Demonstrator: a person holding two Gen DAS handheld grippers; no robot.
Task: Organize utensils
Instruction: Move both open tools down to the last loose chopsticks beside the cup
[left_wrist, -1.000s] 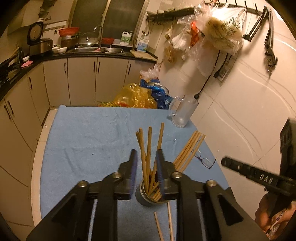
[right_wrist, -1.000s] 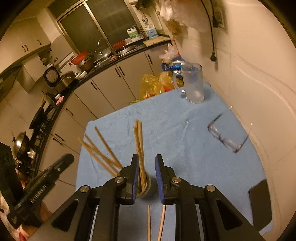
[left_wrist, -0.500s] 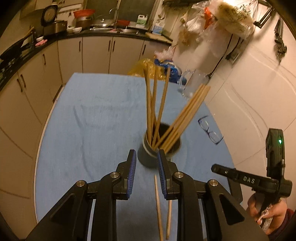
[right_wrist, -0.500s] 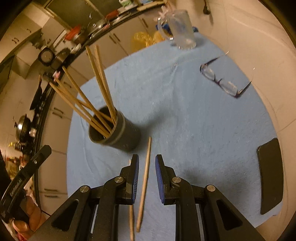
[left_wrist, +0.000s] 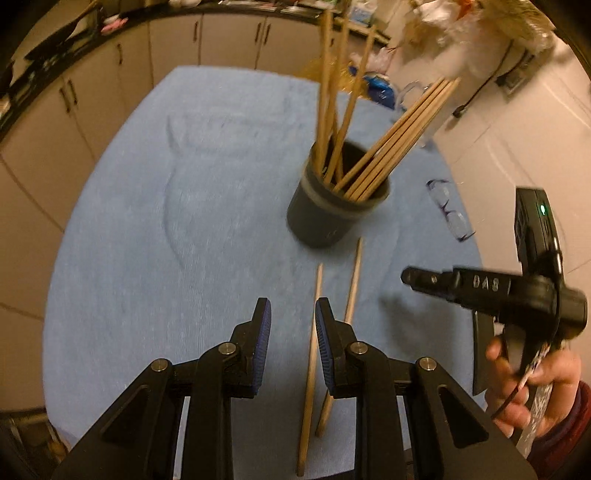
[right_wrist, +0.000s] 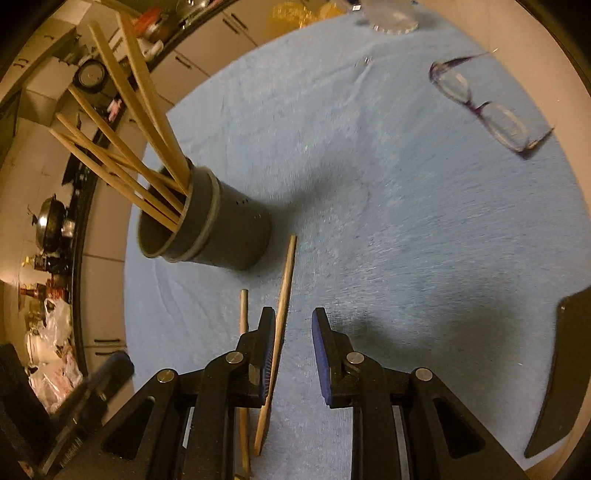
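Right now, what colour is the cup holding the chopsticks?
Dark grey cup, with a lighter band near its rim; clearest in the right wrist view.

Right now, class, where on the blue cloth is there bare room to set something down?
Bare: the broad stretch of blue cloth left of the holder. Crowded: before the holder, where two loose chopsticks lie, and the wall side with the glasses.

Two loose chopsticks (left_wrist: 314, 354), one dark holder (left_wrist: 325, 218), one pair of glasses (right_wrist: 484, 110), two grippers (left_wrist: 291, 321)
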